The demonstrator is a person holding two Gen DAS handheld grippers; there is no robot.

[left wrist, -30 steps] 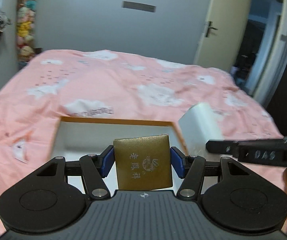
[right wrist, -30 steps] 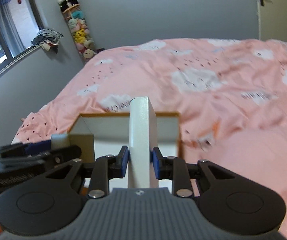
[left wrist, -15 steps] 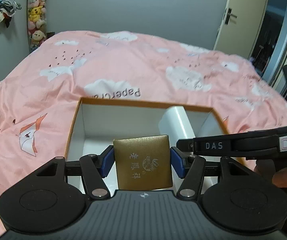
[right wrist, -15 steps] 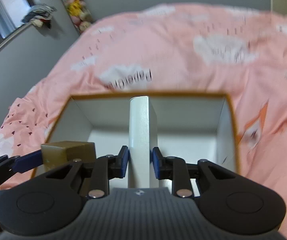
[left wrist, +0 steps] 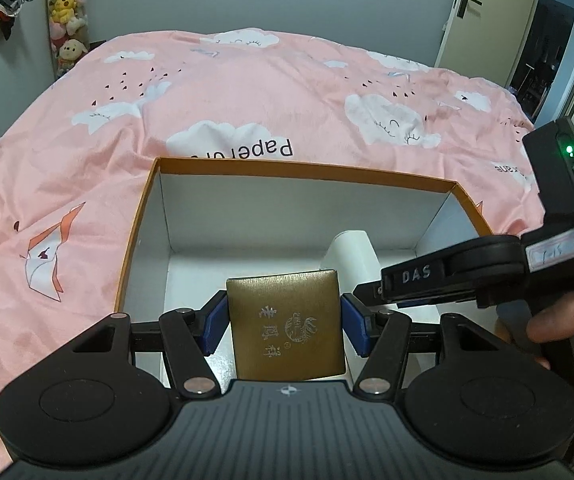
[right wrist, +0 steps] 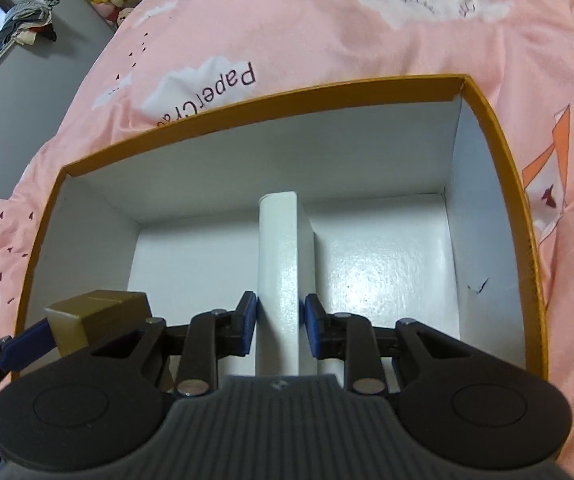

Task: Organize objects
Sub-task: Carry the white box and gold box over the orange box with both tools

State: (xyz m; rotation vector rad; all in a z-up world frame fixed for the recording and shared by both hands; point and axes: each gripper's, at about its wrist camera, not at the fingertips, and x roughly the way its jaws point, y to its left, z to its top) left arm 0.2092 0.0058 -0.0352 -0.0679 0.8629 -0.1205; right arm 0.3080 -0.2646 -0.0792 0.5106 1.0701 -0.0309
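Both grippers, left (left wrist: 285, 322) pinching a gold box (left wrist: 287, 320) and right (right wrist: 280, 326) pinching a white box (right wrist: 279, 284), hung inside the big box (right wrist: 247, 100), so each should go low, side by side, before letting go

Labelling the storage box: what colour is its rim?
Orange rim, white inside; clearest in the right wrist view.

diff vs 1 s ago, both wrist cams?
Both claws came down toward the orange-rimmed box, which now fills more of each view. The right claw carried the white box inside its walls. The left claw brought the gold box over the near edge. Both grips unchanged; nothing released.
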